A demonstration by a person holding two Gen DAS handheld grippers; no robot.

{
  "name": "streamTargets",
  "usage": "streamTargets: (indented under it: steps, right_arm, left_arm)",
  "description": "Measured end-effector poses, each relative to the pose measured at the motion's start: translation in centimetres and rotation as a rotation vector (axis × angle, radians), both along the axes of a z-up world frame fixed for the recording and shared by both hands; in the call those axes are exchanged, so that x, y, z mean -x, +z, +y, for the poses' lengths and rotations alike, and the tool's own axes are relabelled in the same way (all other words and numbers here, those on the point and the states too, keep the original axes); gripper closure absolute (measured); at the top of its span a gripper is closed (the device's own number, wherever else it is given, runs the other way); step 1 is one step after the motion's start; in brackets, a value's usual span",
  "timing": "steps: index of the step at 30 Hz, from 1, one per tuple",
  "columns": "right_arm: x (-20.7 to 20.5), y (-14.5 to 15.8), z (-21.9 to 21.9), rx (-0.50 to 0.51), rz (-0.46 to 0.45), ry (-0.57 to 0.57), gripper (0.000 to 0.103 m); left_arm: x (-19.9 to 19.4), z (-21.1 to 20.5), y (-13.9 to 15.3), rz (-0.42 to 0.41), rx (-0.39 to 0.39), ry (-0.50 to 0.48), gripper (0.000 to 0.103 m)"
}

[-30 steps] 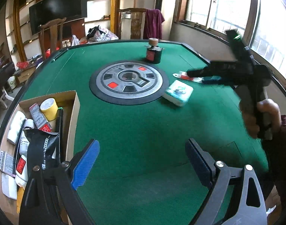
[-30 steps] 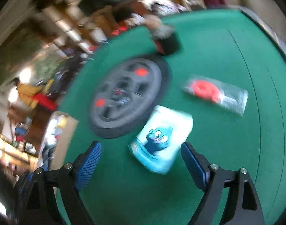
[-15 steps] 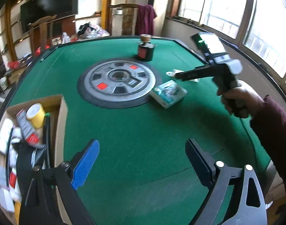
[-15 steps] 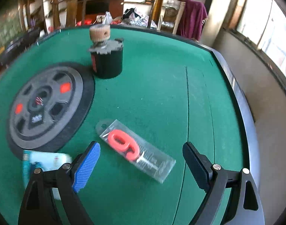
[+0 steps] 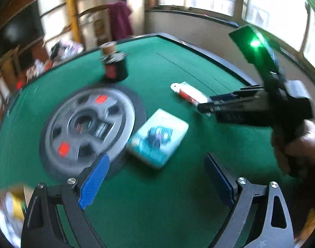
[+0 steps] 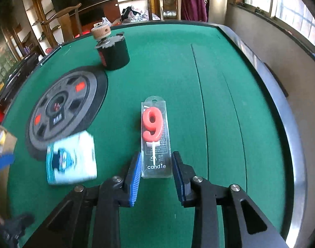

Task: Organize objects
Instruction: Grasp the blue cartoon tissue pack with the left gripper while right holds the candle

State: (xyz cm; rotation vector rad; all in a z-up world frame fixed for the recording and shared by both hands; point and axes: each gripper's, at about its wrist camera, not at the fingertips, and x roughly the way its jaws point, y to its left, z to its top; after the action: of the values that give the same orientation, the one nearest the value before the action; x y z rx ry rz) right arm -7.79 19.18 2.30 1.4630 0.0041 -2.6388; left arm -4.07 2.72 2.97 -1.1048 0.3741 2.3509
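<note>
On the green tabletop point(image 6: 178, 72) you have four loose things: one candle pack point(image 6: 156, 138), one tissue pack point(image 6: 71, 161), one black pot point(image 6: 114, 50) with a wooden knob on top, and one grey disc point(image 6: 64, 105) set into the felt with red squares on it.

The candle pack, a clear box with a red number nine inside, lies low in the middle of the right wrist view, its printed end toward you. Your right gripper point(image 6: 156, 166) straddles that end; its jaws are closing, and whether the pads already press the box sides is too close to call. In the left wrist view the same pack point(image 5: 188, 94) sits right of center, with the tips of the right gripper point(image 5: 207, 108) over its near end and your right hand point(image 5: 297, 144) at the right edge.

Your left gripper point(image 5: 155, 180) is spread wide with nothing between its jaws, hanging above bare felt just below the tissue pack point(image 5: 158, 137). That pack lies just right of the disc point(image 5: 89, 124), touching or nearly touching its rim. The pot point(image 5: 115, 67) stands well apart at the upper left.

The left wrist view is blurred. A cardboard box point(image 5: 14, 198) shows at its lower left edge, cut off, its contents unreadable. In the right wrist view the tissue pack is smeared, and a blue shape at the left edge cannot be made out.
</note>
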Motion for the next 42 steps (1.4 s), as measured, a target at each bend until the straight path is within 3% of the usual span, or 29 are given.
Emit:
streamTargets:
  steps: [8, 10, 12, 13, 14, 17, 22, 26, 30, 32, 33, 34, 35, 37, 39, 42]
  right_arm:
    - [1.0, 0.0, 1.9, 0.184, 0.004, -0.039, 0.069]
    - [0.9, 0.0, 2.4, 0.238, 0.004, -0.049, 0.067]
    - [1.1, -0.1, 2.6, 0.266, 0.01, -0.046, 0.062]
    - [1.1, -0.1, 2.6, 0.269, 0.019, -0.048, 0.058]
    - [1.2, 0.0, 2.6, 0.266, 0.028, -0.053, 0.055]
    - [1.0, 0.0, 2.3, 0.232, 0.065, -0.069, 0.042]
    - [0.7, 0.0, 0.9, 0.132, 0.097, -0.061, 0.04]
    - [1.7, -0.2, 0.0, 0.065, 0.096, -0.067, 0.039]
    - [2.5, -0.6, -1.6, -0.072, 0.085, -0.053, 0.041]
    - [2.2, -0.4, -2.1, -0.072, 0.085, -0.041, 0.057]
    - [2.0, -0.3, -2.2, -0.075, 0.075, -0.039, 0.072]
    - [1.7, -0.2, -2.3, -0.073, 0.068, -0.041, 0.073]
    - [1.3, -0.2, -2.3, -0.068, 0.064, -0.044, 0.073]
    - [0.4, -0.2, -2.5, -0.061, 0.064, -0.045, 0.073]
    - [-0.3, -0.1, -2.6, -0.044, 0.061, -0.037, 0.073]
    - [-0.6, -0.2, -2.5, -0.02, 0.064, -0.056, 0.073]
  left_arm:
    - [3.8, 3.6, -3.5, 0.002, 0.143, -0.073, 0.011]
    - [3.8, 3.6, -3.5, 0.004, 0.126, -0.062, 0.012]
    - [3.8, 3.6, -3.3, -0.003, 0.101, -0.059, 0.033]
    - [3.7, 3.8, -3.2, -0.01, 0.095, -0.057, 0.052]
    - [3.7, 3.8, -3.1, -0.007, 0.106, -0.042, 0.058]
    - [2.8, 3.7, -2.9, 0.005, 0.137, -0.024, 0.062]
    - [0.9, 2.0, -1.2, -0.01, 0.095, 0.018, 0.078]
    - [-1.8, -0.1, 0.4, -0.026, 0.022, 0.059, 0.08]
    - [-4.0, -0.5, 0.4, -0.022, 0.032, 0.065, 0.085]
    - [-4.3, -0.9, 0.0, -0.041, 0.023, 0.069, 0.085]
    - [-4.6, -1.3, -0.2, -0.052, 0.014, 0.062, 0.085]
    - [-4.8, -1.4, -0.1, -0.048, 0.011, 0.045, 0.075]
    - [-5.2, -1.6, -0.1, -0.031, 0.018, 0.029, 0.053]
    - [-5.6, -1.8, 0.2, 0.028, 0.043, 0.019, 0.025]
    - [-5.3, -1.9, 0.5, 0.069, 0.06, 0.016, 0.021]
    - [-3.4, -1.3, 0.1, 0.064, 0.081, 0.012, 0.018]
